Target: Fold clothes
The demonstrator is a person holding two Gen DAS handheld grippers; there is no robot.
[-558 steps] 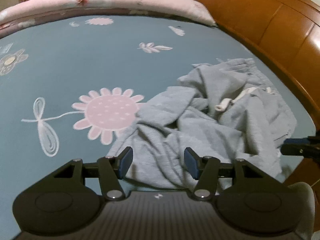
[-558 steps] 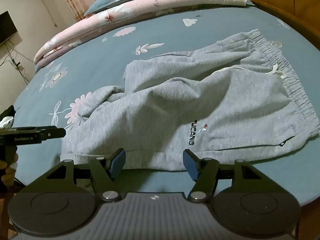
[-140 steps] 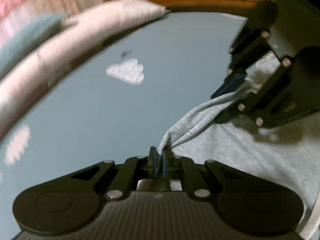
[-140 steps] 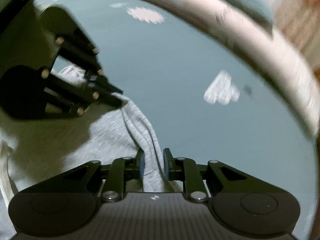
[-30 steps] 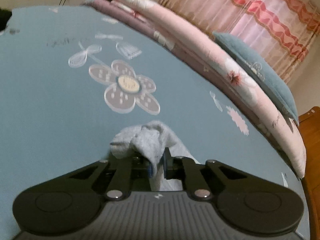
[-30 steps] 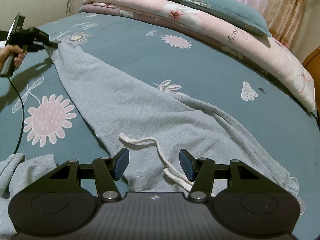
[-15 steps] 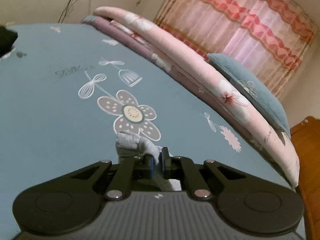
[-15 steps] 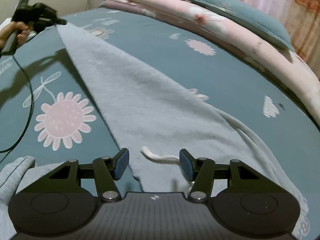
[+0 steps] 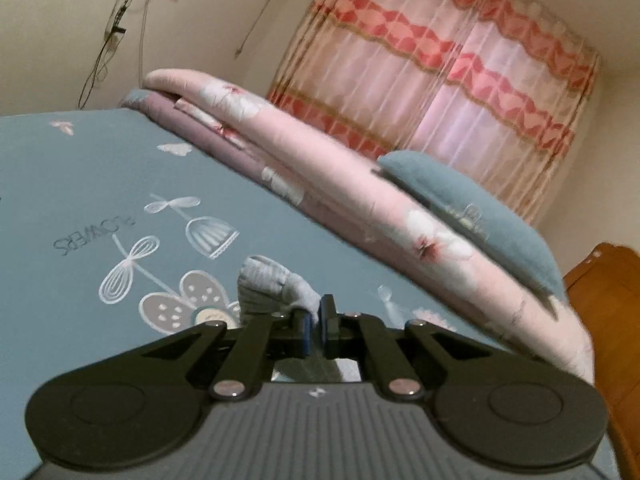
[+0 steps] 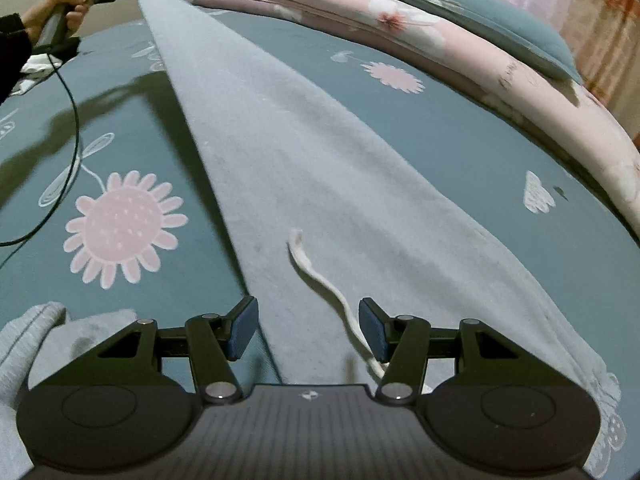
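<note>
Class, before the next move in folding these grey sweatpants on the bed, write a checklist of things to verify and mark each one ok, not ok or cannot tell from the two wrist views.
1. left gripper clamped on the cuff: ok.
2. Raised leg of the grey sweatpants pulled straight, no twist showing: ok.
3. right gripper open over the waist end: ok.
4. white drawstring tucked away: not ok, it lies loose between the right fingers.
5. Second leg flat: not ok, bunched at lower left.
6. Waistband flat: cannot tell, hidden under the gripper.
</note>
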